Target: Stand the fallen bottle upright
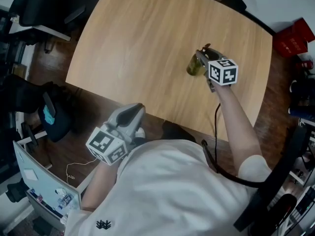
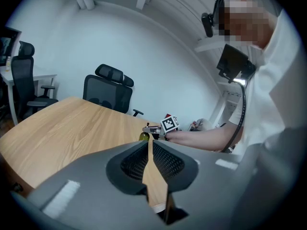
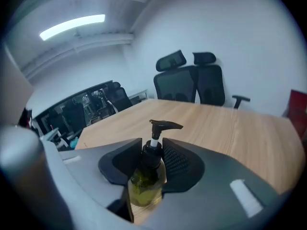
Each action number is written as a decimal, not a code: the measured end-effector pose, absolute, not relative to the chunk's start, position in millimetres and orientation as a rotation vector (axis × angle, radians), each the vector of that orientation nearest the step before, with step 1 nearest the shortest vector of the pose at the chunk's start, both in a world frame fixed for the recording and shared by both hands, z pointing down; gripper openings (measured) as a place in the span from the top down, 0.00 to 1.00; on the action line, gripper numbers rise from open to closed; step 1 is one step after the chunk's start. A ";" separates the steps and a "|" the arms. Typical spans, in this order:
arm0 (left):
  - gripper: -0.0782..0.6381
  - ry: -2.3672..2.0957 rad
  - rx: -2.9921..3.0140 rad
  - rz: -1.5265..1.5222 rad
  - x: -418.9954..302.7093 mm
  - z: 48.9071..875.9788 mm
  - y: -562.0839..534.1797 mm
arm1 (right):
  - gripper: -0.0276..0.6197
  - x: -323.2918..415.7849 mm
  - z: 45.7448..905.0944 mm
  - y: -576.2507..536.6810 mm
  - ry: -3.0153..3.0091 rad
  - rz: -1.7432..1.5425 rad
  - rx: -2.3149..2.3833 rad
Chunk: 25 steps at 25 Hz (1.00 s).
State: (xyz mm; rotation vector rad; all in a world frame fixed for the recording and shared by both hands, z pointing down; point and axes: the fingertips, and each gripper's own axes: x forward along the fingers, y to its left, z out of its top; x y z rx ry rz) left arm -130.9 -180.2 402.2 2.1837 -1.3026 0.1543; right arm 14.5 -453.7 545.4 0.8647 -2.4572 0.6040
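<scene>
No text, label, brand or number can be read on anything in view.

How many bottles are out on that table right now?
1. The bottle stands upright toward the right side of the table, clamped at its neck by the right gripper. No other bottle shows on the table in any view.
</scene>
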 end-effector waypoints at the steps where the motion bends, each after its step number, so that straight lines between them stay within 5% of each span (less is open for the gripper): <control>1: 0.85 -1.294 2.188 0.152 -128.5 400.6 -180.0 | 0.75 14.1 539.1 -448.4 -2.478 0.503 0.884; 6: 0.85 -1.277 2.203 0.167 -119.2 397.6 -181.6 | 0.76 3.0 529.0 -417.7 -2.497 0.146 0.894; 15: 0.85 -1.291 2.182 0.153 -120.4 391.8 -170.4 | 0.75 -1.1 527.0 -424.4 -2.497 0.139 0.973; 18: 0.85 -1.310 2.174 0.152 -127.3 392.1 -163.8 | 0.62 -0.3 530.9 -428.7 -2.489 0.177 0.991; 25: 0.85 -1.342 2.236 0.157 -156.5 390.0 -135.8 | 0.53 21.4 522.6 -403.0 -2.438 0.194 1.083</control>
